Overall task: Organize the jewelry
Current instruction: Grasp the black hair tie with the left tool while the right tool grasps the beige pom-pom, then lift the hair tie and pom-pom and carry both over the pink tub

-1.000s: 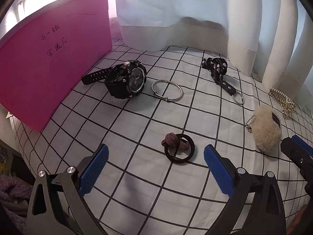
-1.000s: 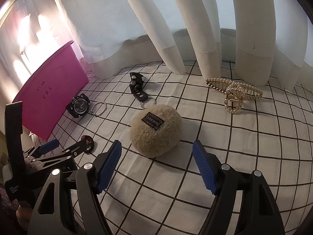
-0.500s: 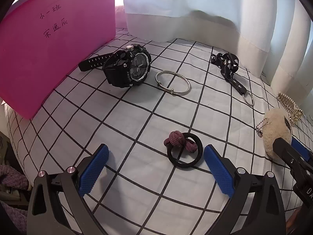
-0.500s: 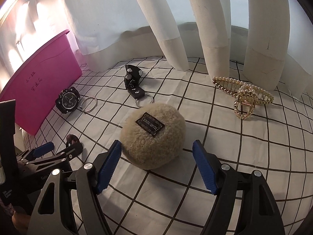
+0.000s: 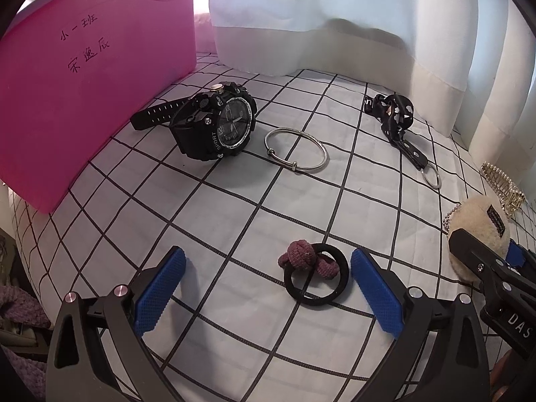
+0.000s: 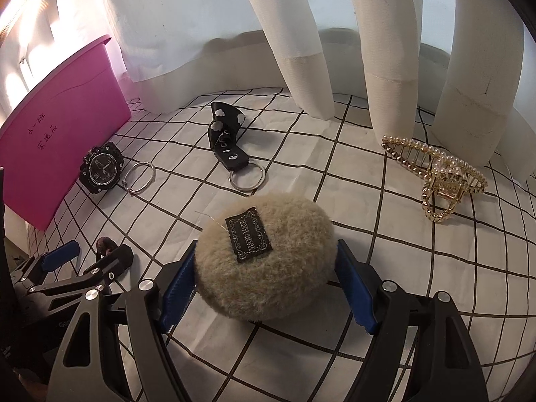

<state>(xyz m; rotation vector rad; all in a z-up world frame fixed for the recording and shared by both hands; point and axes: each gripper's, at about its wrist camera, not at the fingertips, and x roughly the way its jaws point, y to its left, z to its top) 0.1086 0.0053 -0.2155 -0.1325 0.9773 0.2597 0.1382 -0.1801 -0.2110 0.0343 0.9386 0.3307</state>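
My left gripper (image 5: 268, 288) is open, low over the checked cloth, with a black ring and maroon knot (image 5: 313, 276) between its blue pads, near the right one. My right gripper (image 6: 264, 284) is open around a beige fluffy pouch (image 6: 264, 258), pads close to its sides. The pouch also shows in the left wrist view (image 5: 479, 231). A black sport watch (image 5: 217, 127), a silver bangle (image 5: 296, 149) and a black keyring strap (image 5: 398, 124) lie further back. A pearl hair claw (image 6: 439, 177) lies at the right.
A pink box (image 5: 77, 77) stands at the left edge of the cloth, with handwriting on its side. White curtain folds (image 6: 301, 50) hang along the back. The bed edge drops off at the left (image 5: 20, 268).
Both grippers have moved forward and lower. The ring with the knot now sits between the left pads, and the fluffy pouch now sits between the right pads.
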